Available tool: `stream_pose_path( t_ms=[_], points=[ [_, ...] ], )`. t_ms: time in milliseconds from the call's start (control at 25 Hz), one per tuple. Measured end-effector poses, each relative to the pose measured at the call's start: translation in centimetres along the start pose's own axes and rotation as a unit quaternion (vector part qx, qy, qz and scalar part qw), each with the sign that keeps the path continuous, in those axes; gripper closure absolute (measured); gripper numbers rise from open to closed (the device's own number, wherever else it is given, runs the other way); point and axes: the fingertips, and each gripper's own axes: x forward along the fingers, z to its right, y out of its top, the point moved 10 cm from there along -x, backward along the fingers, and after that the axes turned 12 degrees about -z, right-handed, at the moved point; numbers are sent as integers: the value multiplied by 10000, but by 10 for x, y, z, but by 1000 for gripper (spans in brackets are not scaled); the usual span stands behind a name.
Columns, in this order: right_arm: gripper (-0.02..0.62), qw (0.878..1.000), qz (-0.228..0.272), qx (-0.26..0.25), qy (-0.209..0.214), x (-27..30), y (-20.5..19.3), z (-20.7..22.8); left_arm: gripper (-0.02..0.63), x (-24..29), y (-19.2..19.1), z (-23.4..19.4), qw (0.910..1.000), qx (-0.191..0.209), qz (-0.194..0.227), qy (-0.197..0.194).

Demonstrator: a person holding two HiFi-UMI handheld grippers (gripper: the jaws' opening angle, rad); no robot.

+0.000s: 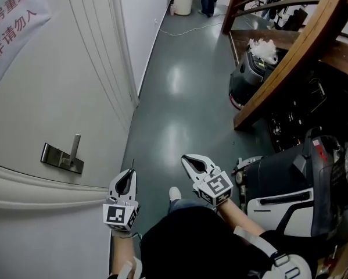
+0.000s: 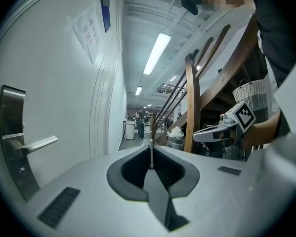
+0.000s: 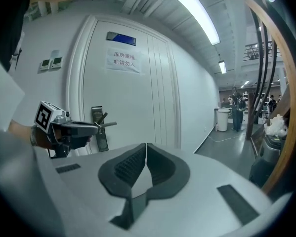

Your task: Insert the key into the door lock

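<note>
- Two hand-held grippers are raised in front of a white door [image 1: 40, 86], in a corridor with a grey floor.
- The left gripper [image 1: 127, 179] has its jaws clenched on a thin metal key [image 2: 151, 154]. The key stands upright between the jaw tips, with its blade sticking out past them.
- The right gripper [image 3: 146, 151] has its jaws pressed together with nothing between them. It hangs to the right of the left jaws, apart from them.
- The metal lock plate [image 2: 12, 132] and its lever handle [image 2: 36, 143] sit on the door, off to the left of the left jaws and well apart from the key. A small round mark low on the plate is probably the keyhole.
- The key points along the corridor, not at the door, so insertion has not begun.
- Risk: only a thin edge of the key is pinched, so it could twist or slip in the jaws if its tip hits the plate off-centre.
- Risk: the lever juts out just above the likely keyhole, and the broad jaws could knock it on the way in.
</note>
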Motion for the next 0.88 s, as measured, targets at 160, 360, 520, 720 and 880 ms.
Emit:
stream_pose_path(
  t_ms=[160,360,520,720,880],
  points=[
    [577,9995,19,-60,302,27,13,37,578,39,10,-5,9999,-58,-20,92],
    [577,9968,-13,-224,770,62,27,72,580,70,17,-8,9992,-198,-76,344],
    [577,9918,-60,-475,1189,90,35,78,578,72,13,-13,9968,-499,-122,613],
    [577,9836,-87,-683,1667,122,49,57,580,50,-1,-27,9903,-940,23,1026],
    [577,9734,-184,-893,2100,144,58,25,578,21,-19,-39,9820,-1246,97,1419]
  ],
)
